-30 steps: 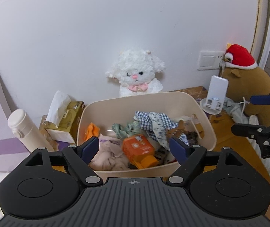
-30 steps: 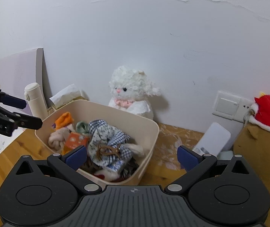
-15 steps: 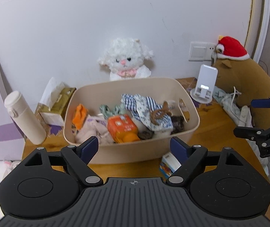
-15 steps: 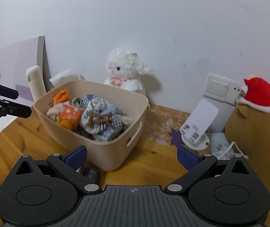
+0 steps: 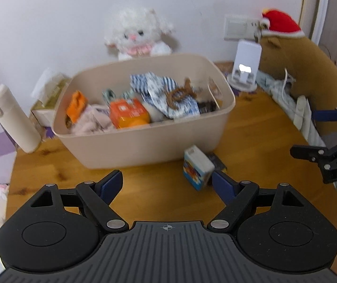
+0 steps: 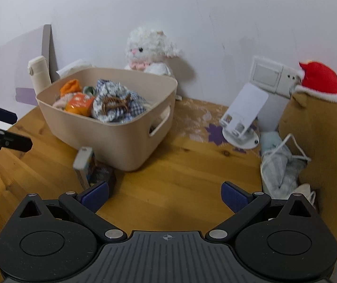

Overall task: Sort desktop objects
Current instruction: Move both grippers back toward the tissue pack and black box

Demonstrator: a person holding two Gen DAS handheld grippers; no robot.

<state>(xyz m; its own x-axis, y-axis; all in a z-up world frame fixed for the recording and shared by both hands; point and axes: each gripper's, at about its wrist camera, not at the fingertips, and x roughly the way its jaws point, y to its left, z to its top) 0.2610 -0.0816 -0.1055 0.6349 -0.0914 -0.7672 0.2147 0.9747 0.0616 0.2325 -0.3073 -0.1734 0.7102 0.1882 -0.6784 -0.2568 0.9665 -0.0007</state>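
Note:
A beige bin [image 5: 145, 141] [image 6: 121, 139] stands on the wooden desk, filled with cloth, an orange box [image 5: 128, 113] and a checked rag [image 5: 168, 94]. In front of it a small blue-and-white carton [image 5: 198, 167] [image 6: 83, 162] stands beside a dark packet [image 5: 218, 162] [image 6: 103, 173]. My left gripper [image 5: 167, 184] is open over the desk, its right pad just beside the carton. My right gripper [image 6: 165, 194] is open over bare wood, the carton and packet next to its left pad. Each gripper shows at the edge of the other's view.
A white plush lamb [image 5: 137, 35] sits behind the bin against the wall. A cream flask [image 5: 10, 118] and a tissue box [image 5: 48, 99] stand left of it. A white phone stand [image 6: 241, 118], a bundle of cloth and cable [image 6: 281, 165] and a brown plush with a red hat [image 6: 322, 122] fill the right.
Both grippers have pulled back from the bin and sunk toward the desk. The bin now looks farther off, and the carton and packet in front of it have come into view. Jaws unchanged.

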